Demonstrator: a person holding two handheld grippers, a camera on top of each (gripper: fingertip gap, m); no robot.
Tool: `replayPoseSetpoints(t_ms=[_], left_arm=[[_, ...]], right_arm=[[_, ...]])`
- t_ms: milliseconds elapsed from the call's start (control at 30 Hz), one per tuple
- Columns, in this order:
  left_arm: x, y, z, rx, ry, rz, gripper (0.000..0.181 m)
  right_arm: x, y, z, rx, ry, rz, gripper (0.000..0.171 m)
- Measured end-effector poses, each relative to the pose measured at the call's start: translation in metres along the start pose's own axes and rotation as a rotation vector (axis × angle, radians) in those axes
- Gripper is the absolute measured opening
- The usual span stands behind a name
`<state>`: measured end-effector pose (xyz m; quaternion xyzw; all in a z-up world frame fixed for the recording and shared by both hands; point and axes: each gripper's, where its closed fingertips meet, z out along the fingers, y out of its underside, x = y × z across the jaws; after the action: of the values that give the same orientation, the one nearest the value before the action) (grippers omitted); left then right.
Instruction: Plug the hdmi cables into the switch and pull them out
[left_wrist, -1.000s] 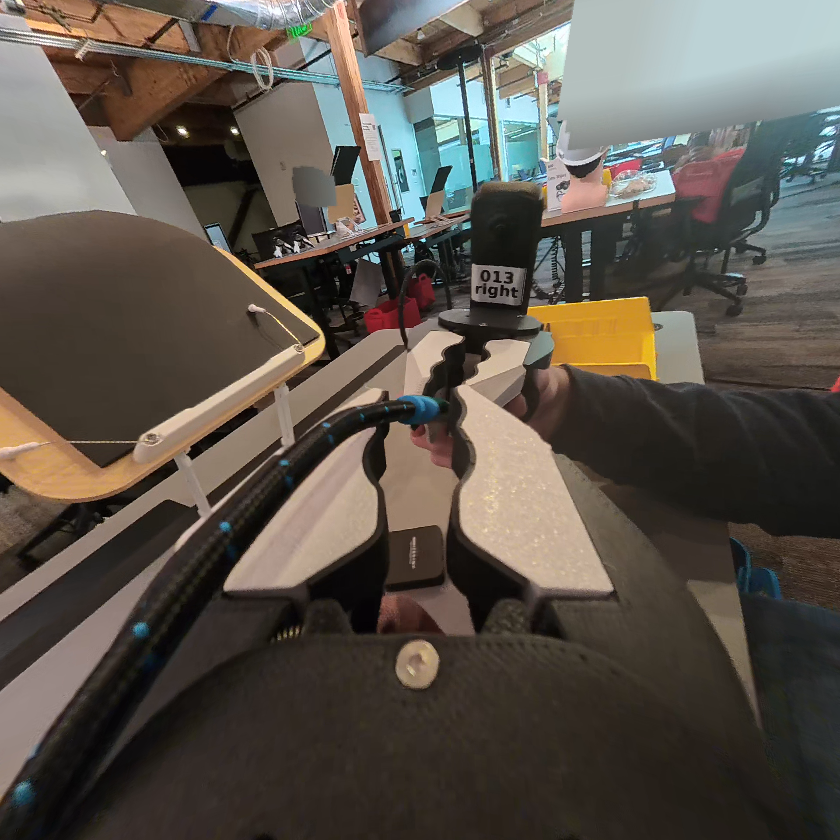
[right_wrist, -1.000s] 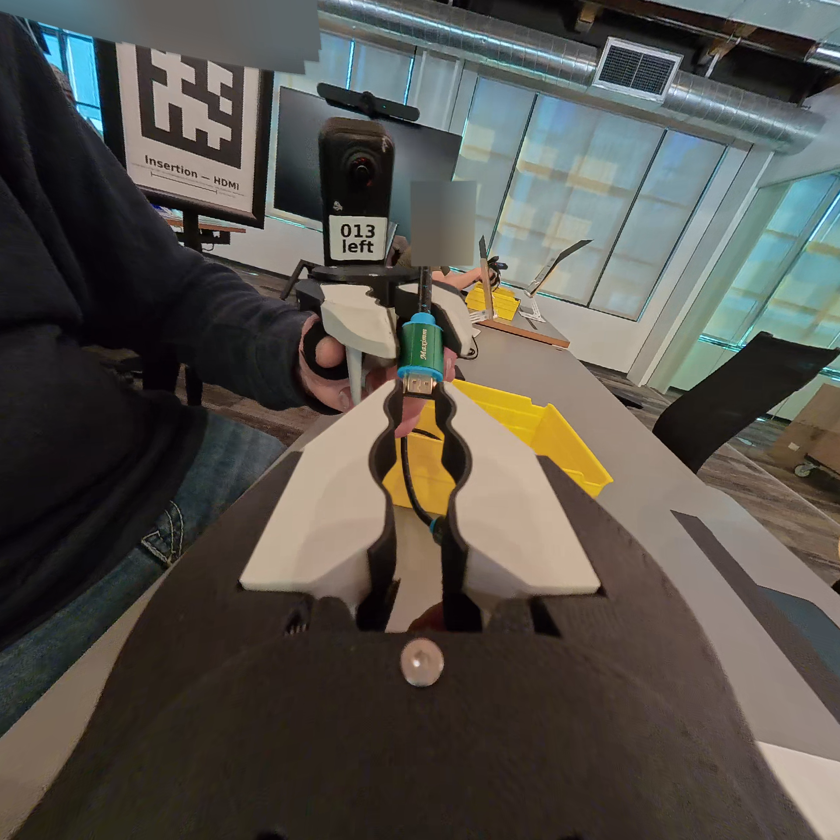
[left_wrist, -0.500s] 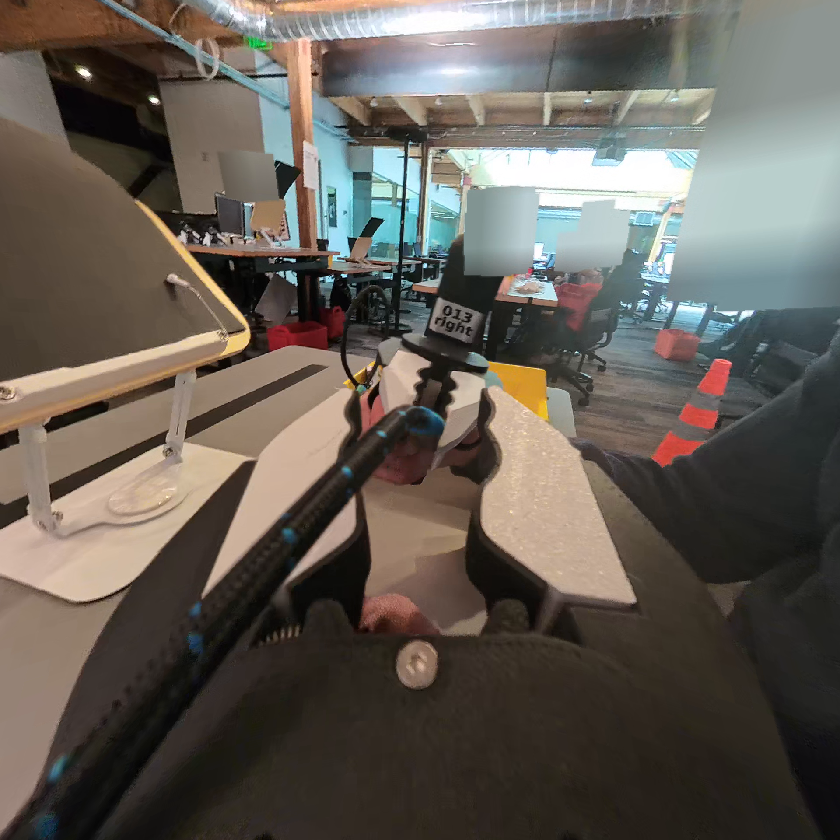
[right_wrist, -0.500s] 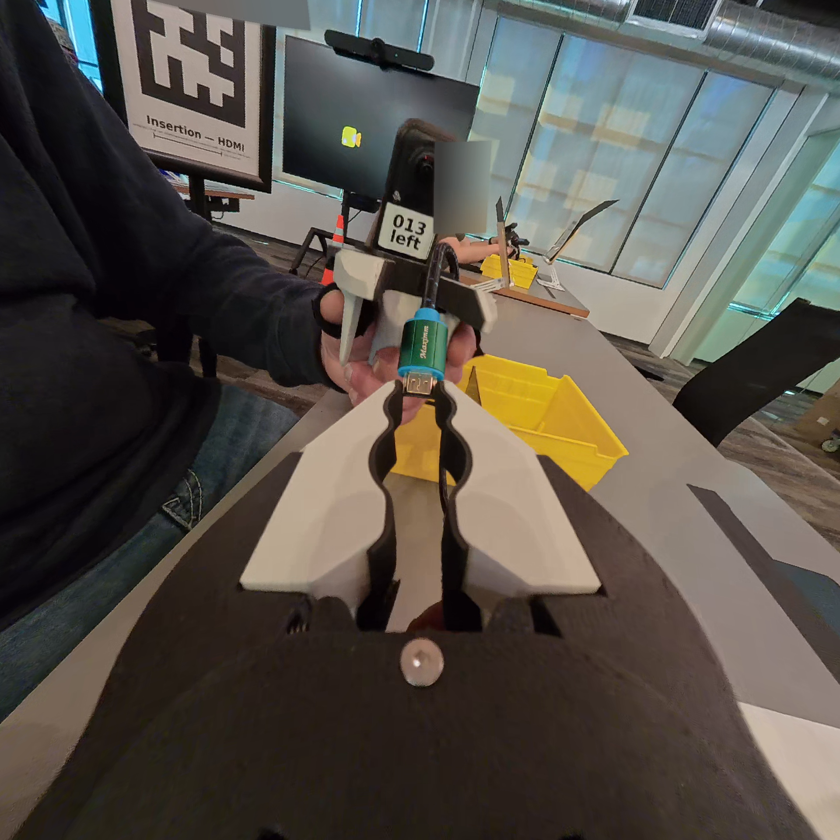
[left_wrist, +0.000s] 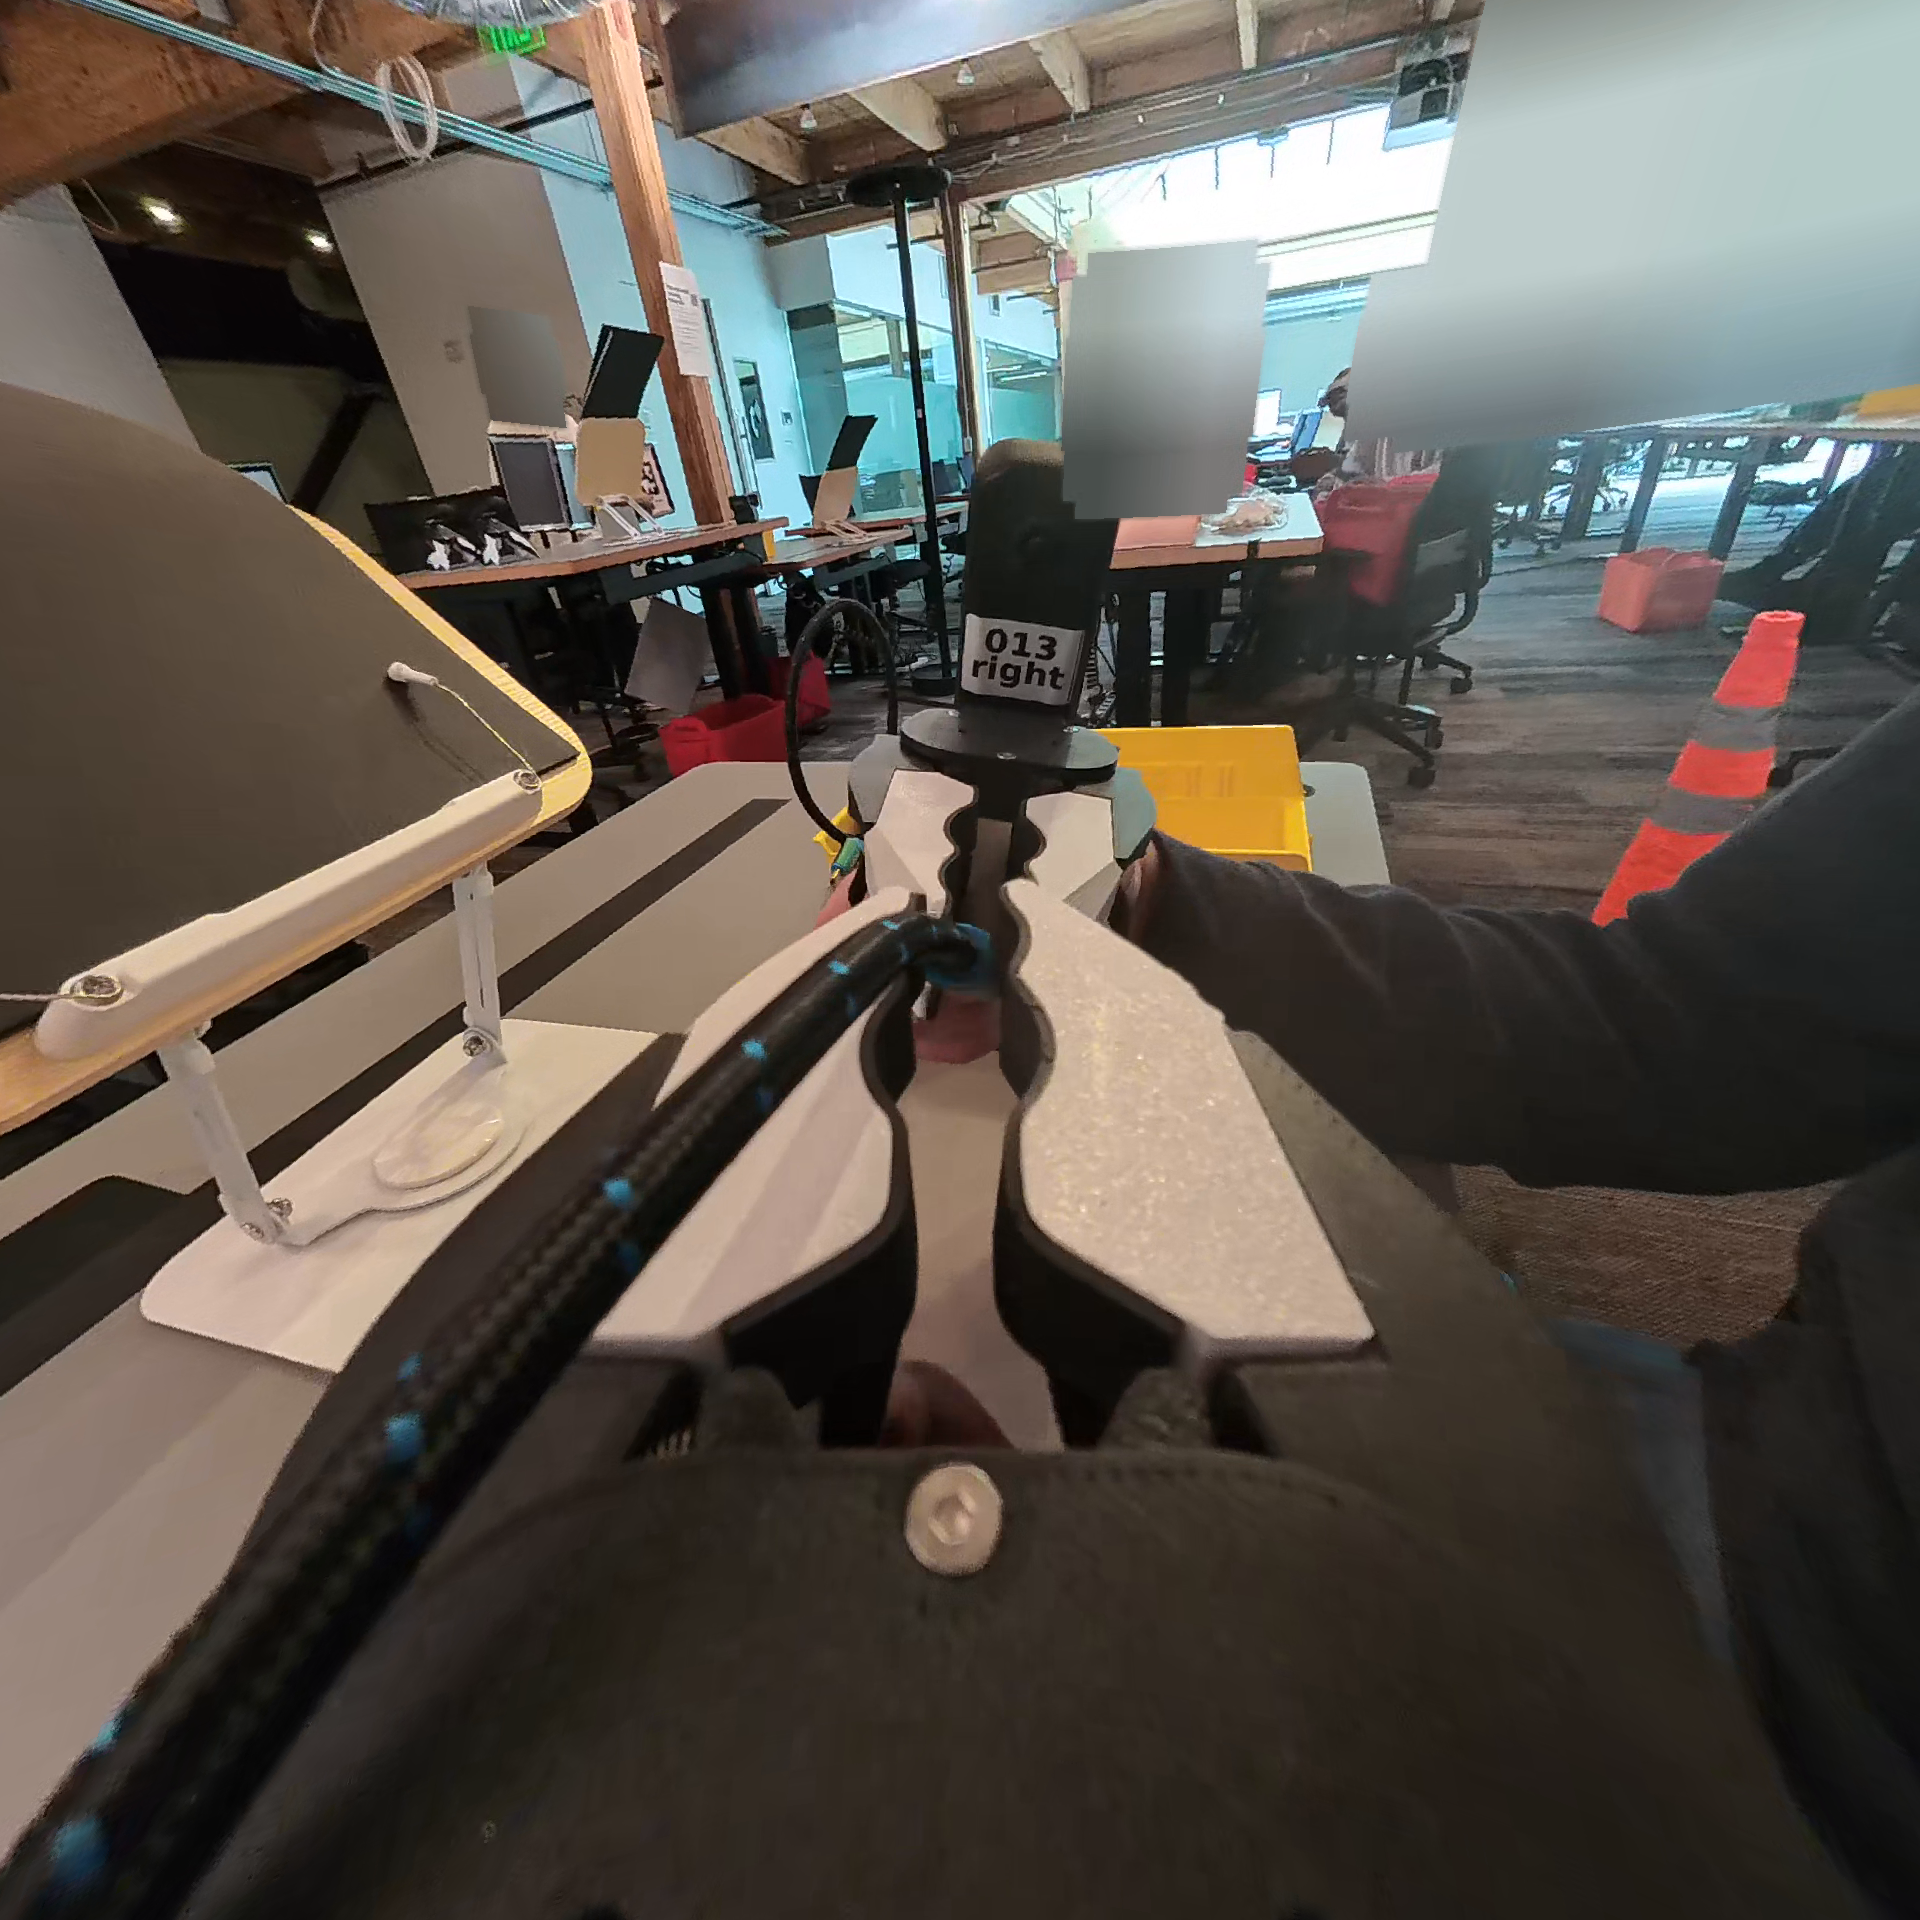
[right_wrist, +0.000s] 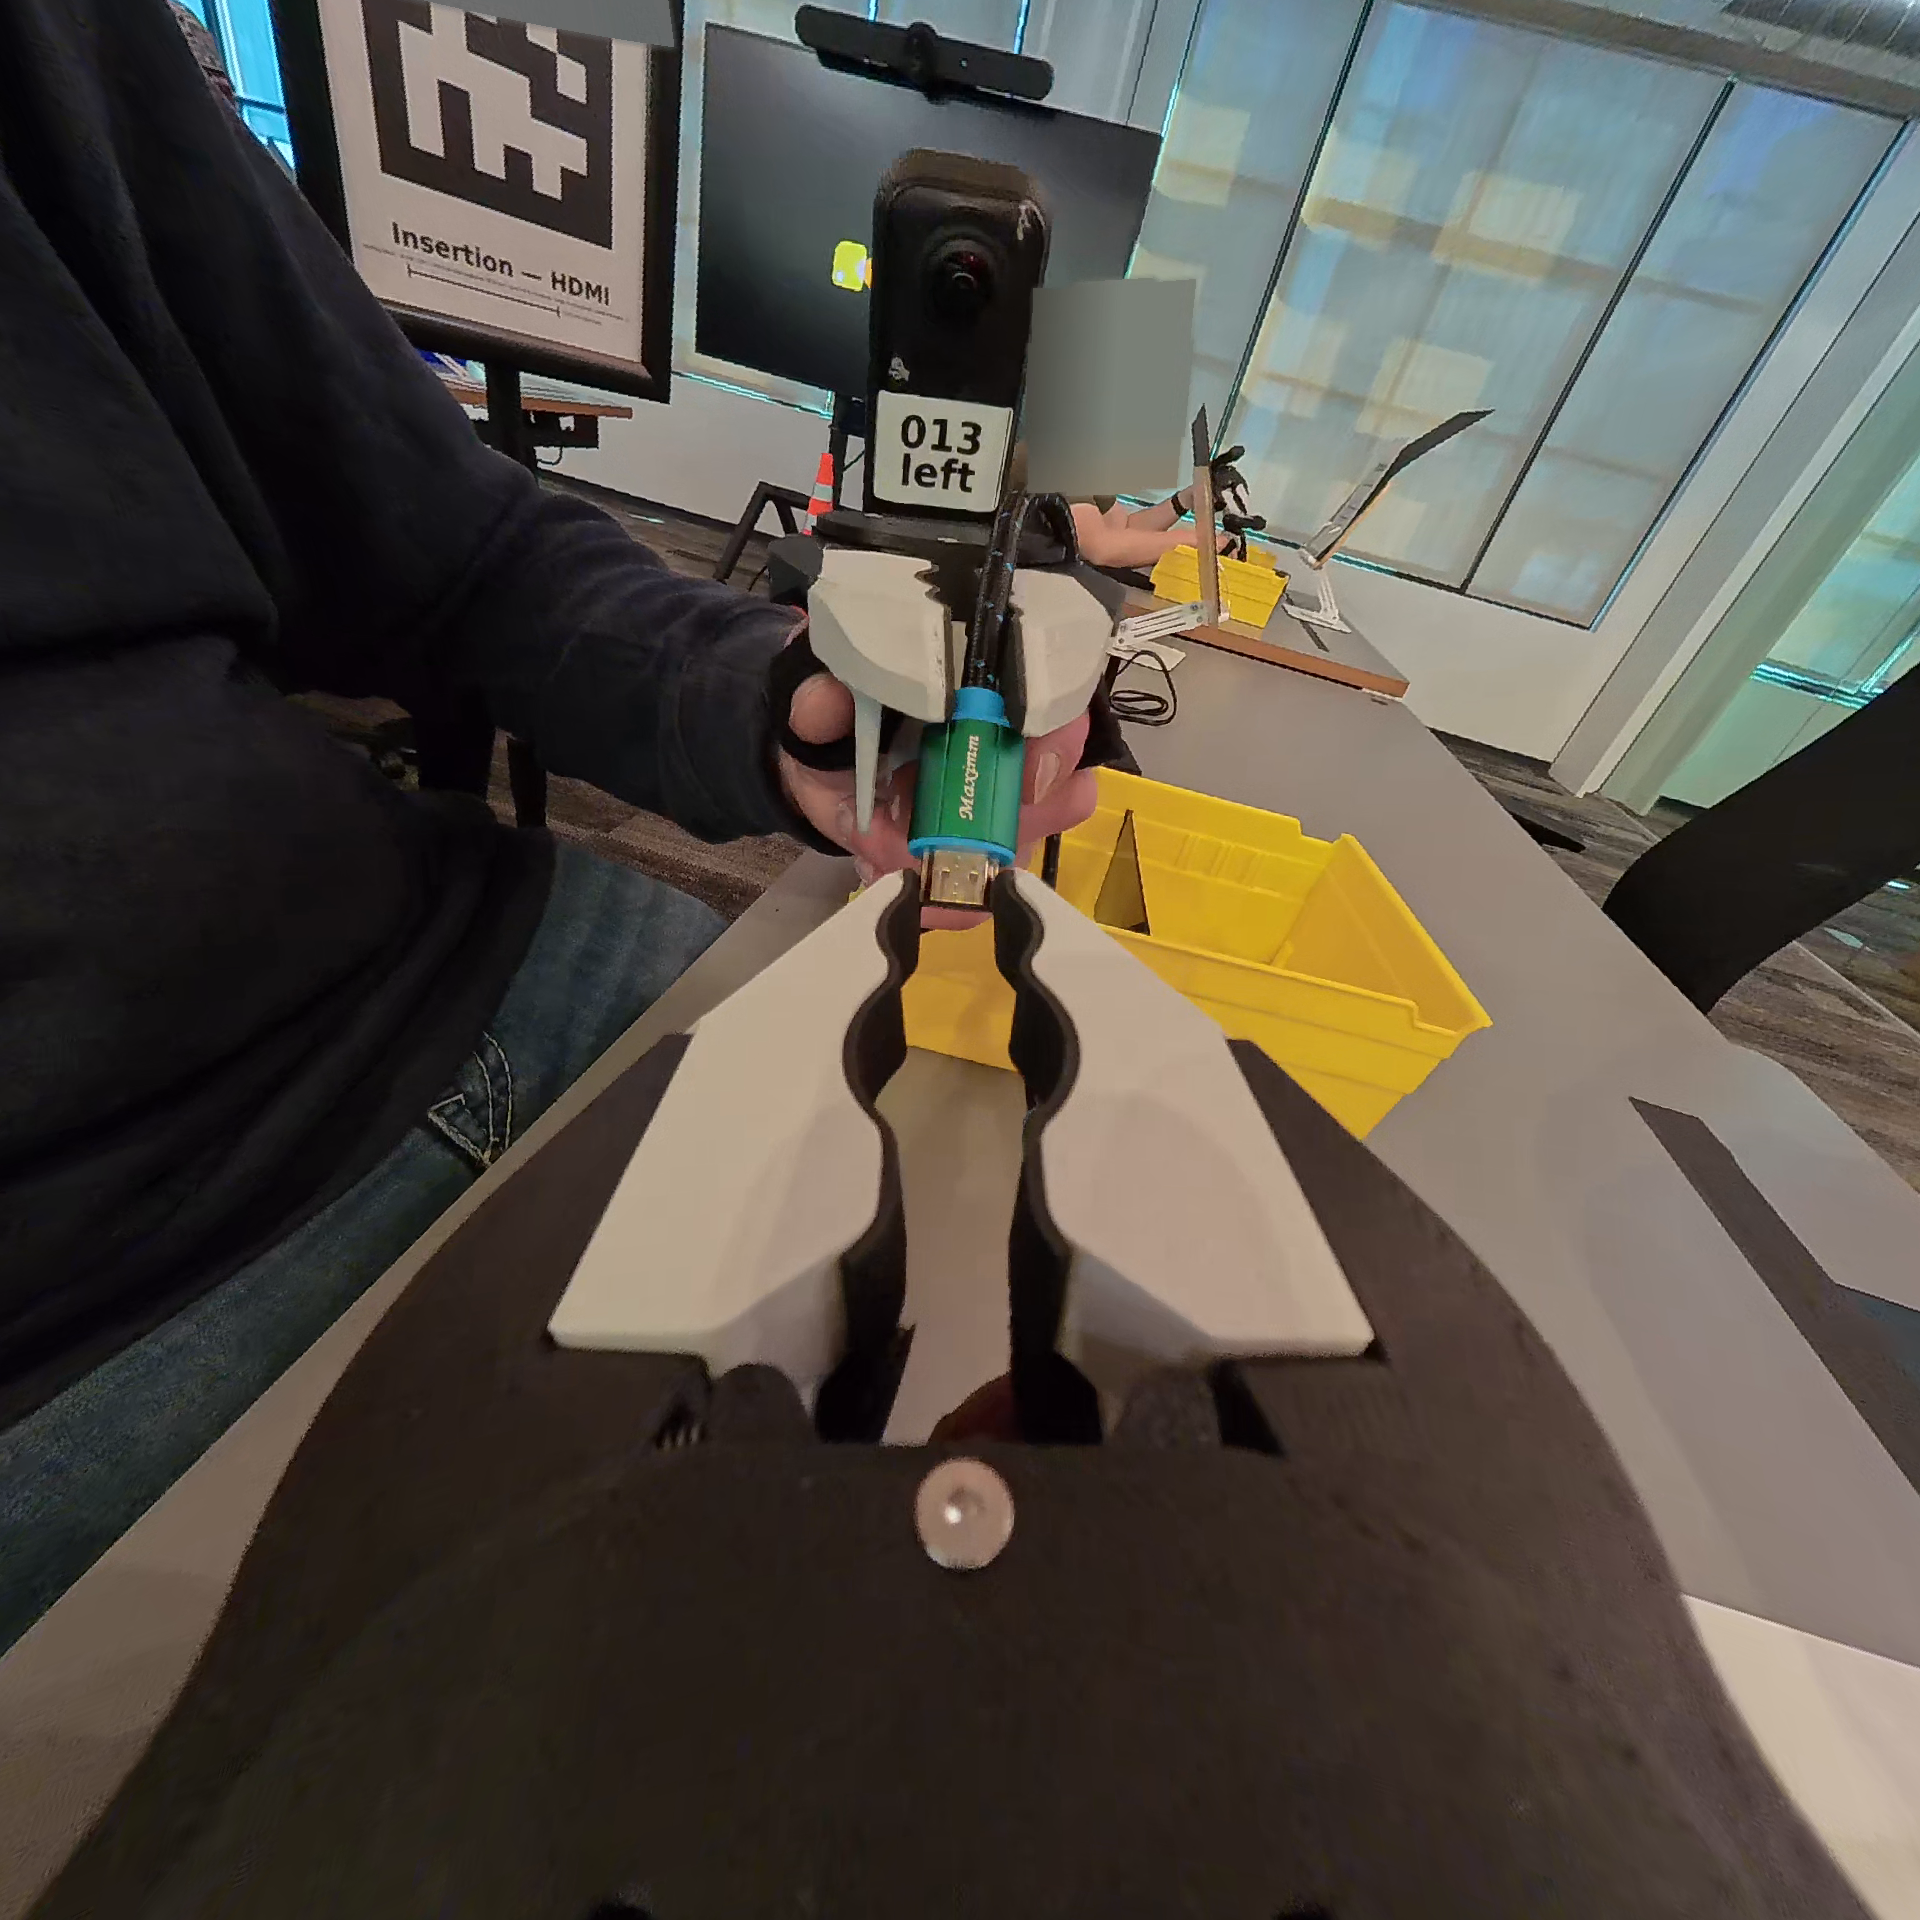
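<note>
My left gripper (left_wrist: 964, 940) is shut on a black braided HDMI cable (left_wrist: 644, 1164) with blue flecks, just behind its blue collar. In the right wrist view this cable's green plug (right_wrist: 961, 774) hangs down from the left gripper (right_wrist: 977, 644). The plug's gold tip (right_wrist: 956, 883) sits between the fingertips of my right gripper (right_wrist: 956, 902), which close on its sides. The right gripper (left_wrist: 982, 847) faces the left one, tip to tip. The grippers are held above the grey table (right_wrist: 1455, 790). No switch is in view.
A yellow bin (right_wrist: 1257, 935) stands on the table behind the grippers, also in the left wrist view (left_wrist: 1216, 800). A tilted dark board on a white stand (left_wrist: 312, 1236) is at the left. An orange cone (left_wrist: 1725, 748) stands on the floor. The person's dark sleeve (right_wrist: 312, 582) is at the left. My left and right fingertips are right by each other.
The two grippers have come closer together. The plug's gold tip now sits deeper between my right fingertips, whose gap has narrowed slightly. The left gripper still holds the cable.
</note>
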<state>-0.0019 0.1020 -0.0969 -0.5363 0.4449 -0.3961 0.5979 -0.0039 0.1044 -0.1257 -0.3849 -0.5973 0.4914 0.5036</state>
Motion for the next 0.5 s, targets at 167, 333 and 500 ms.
replayPoseSetpoints(t_ms=[167, 333, 500], left_arm=[[0.002, 0.006, 0.000, -0.070, -0.003, 0.090, 0.011], [0.002, 0.010, 0.000, -0.147, -0.010, 0.161, 0.011], [0.000, 0.014, -0.001, -0.176, -0.016, 0.167, 0.011]], right_arm=[[-0.002, 0.007, 0.002, -0.042, -0.008, -0.006, 0.011], [-0.003, 0.011, 0.003, -0.075, -0.006, -0.018, 0.011], [-0.001, 0.015, 0.004, -0.104, 0.009, -0.033, 0.011]])
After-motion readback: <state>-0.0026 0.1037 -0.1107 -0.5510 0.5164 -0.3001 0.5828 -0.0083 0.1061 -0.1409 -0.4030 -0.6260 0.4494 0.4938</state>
